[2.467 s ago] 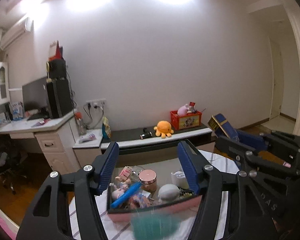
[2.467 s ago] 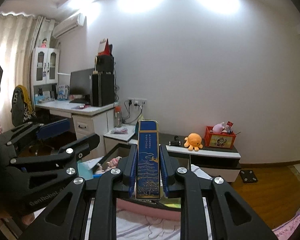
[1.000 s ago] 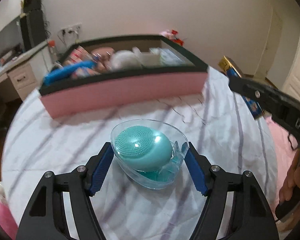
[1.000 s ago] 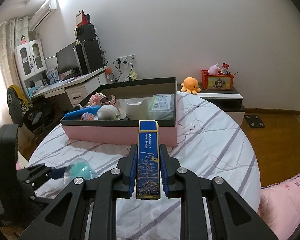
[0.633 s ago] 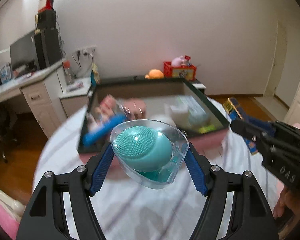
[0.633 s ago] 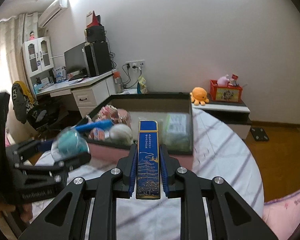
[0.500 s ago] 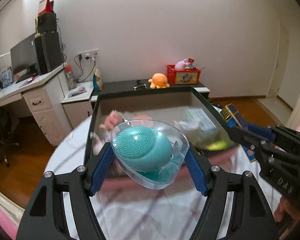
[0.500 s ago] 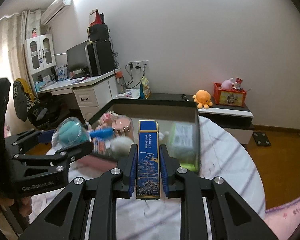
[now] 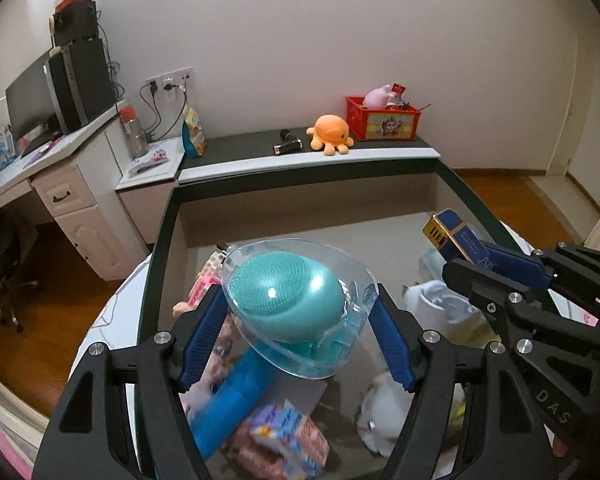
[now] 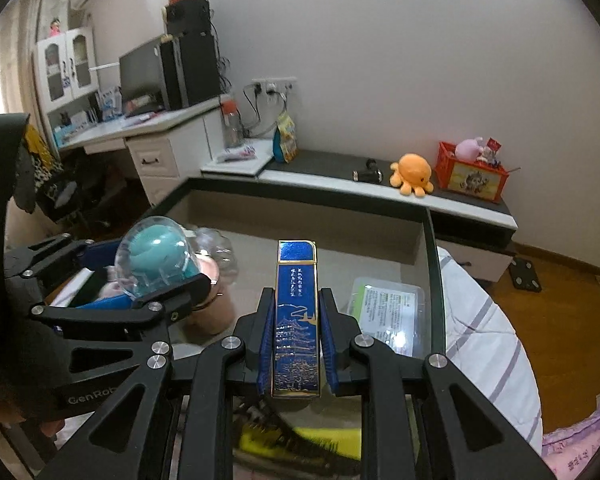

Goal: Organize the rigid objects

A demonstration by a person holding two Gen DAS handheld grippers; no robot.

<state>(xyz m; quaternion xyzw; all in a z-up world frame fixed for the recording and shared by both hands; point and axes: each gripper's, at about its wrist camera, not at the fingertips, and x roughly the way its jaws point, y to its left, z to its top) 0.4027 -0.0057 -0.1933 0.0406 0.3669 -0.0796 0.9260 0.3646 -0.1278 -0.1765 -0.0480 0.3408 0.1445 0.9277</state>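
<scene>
My left gripper [image 9: 298, 318] is shut on a clear plastic case holding a teal brush [image 9: 288, 296], and it hangs over the left half of the black-rimmed box [image 9: 162, 248]. Beside it, my right gripper [image 10: 297, 324] is shut on a slim blue and gold box [image 10: 297, 312], held above the same black-rimmed box [image 10: 434, 264]. In the left wrist view the right gripper [image 9: 496, 268] and the blue and gold box [image 9: 456, 236] show at the right. From the right wrist view the left gripper [image 10: 140, 280] and the teal brush case [image 10: 156, 258] appear at the left.
Inside the box lie a blue tube [image 9: 232, 400], pink packets [image 9: 284, 440], a white round item [image 9: 384, 404], a clear lidded container [image 10: 388, 312] and a pink-lidded jar [image 10: 212, 308]. Beyond it stand a low shelf with an orange plush [image 9: 332, 134] and a desk [image 9: 60, 184].
Both grippers have moved forward from above the striped cloth to above the inside of the box. The case and the blue box have stayed in their grips.
</scene>
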